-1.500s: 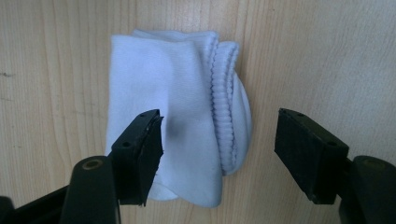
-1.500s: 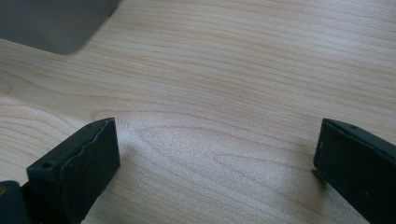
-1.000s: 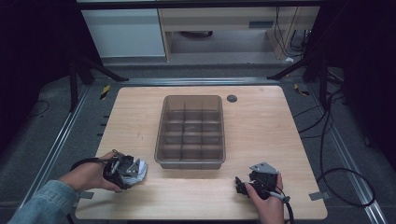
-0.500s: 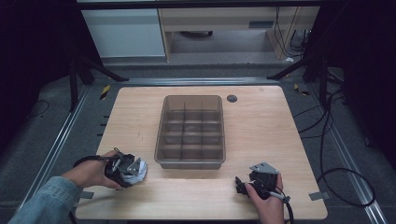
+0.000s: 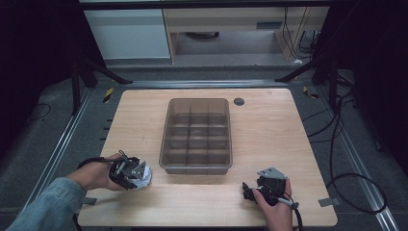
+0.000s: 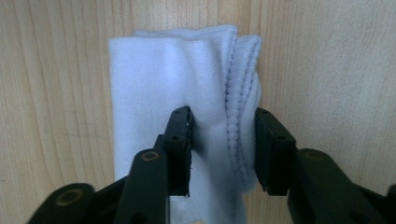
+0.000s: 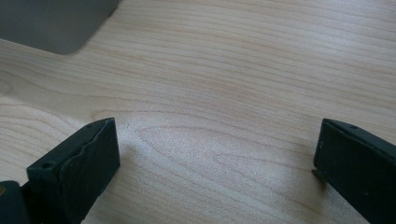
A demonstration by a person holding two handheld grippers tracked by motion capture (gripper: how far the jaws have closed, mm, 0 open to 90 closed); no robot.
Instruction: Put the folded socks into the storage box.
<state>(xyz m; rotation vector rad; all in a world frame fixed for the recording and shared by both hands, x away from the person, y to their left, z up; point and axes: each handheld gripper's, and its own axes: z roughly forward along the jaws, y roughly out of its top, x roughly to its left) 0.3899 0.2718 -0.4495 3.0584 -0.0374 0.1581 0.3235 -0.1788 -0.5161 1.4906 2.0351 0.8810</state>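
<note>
At the lower left of the high view, the left gripper [image 5: 137,173] stands over a folded white cloth [image 5: 143,175] lying on the light wooden bench [image 5: 269,130]. Its jaws have just been closing and now pinch a stitched fold of the cloth [image 6: 187,93] between them. At the lower right, the right gripper [image 5: 248,190] rests with jaws wide apart over bare wood, near the clear grey plastic divided bin [image 5: 197,166].
</note>
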